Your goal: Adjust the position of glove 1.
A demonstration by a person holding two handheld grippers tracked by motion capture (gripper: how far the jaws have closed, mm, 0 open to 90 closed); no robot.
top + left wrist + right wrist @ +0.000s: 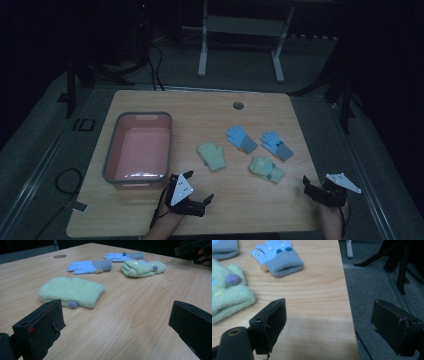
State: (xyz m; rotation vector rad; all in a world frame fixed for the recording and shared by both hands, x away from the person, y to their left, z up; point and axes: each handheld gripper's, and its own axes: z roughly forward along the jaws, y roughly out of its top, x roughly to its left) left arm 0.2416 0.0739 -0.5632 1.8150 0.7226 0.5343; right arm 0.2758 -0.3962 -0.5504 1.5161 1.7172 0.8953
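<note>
1. Seemingly nothing is begun: four gloves (243, 149) lie loose on the worktop (260, 200), beside an empty pink bin (138, 146).
2. Left hand-held gripper (200, 187) and right hand-held gripper (308, 185) both gape, holding nothing.

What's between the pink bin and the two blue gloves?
One green mitten lies on the bare wood between the pink bin and the blue gloves, as the high view shows.
</note>
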